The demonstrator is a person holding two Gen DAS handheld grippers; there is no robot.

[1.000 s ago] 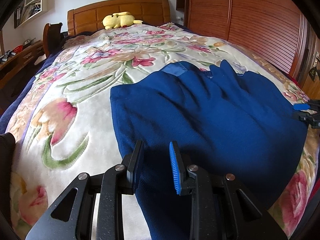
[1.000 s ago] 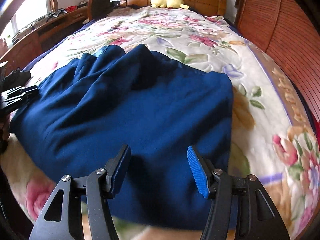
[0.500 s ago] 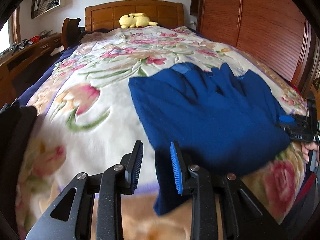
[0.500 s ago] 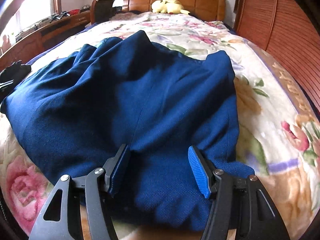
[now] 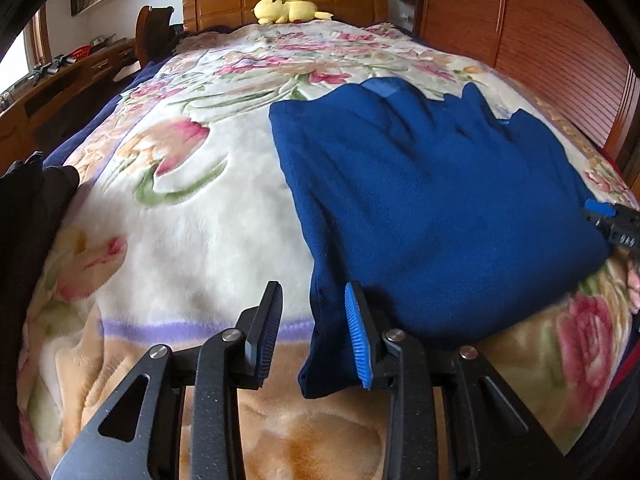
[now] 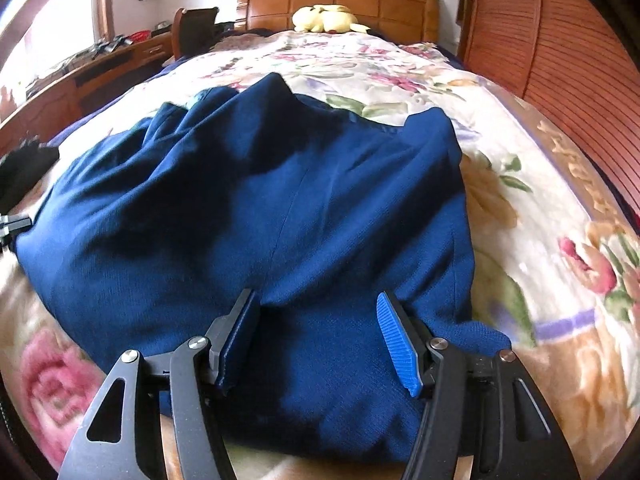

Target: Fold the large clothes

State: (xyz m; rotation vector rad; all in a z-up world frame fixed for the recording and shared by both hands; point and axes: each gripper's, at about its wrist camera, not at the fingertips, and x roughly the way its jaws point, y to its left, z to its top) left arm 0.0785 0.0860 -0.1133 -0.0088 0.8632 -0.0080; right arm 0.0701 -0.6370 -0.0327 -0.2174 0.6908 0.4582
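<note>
My left claw (image 5: pixel 314 334) is opening beside the blue garment (image 5: pixel 432 200)'s corner, my right claw (image 6: pixel 318 340) gapes empty over its hem; I'd pinch both corners evenly

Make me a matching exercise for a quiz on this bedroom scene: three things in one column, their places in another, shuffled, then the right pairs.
Things:
1. blue garment
2. yellow plush toy
3. floral blanket

Places:
A. by the wooden headboard
B. spread over the whole bed
C. lying on the blanket at the near end of the bed

Pairs: 1-C, 2-A, 3-B
</note>
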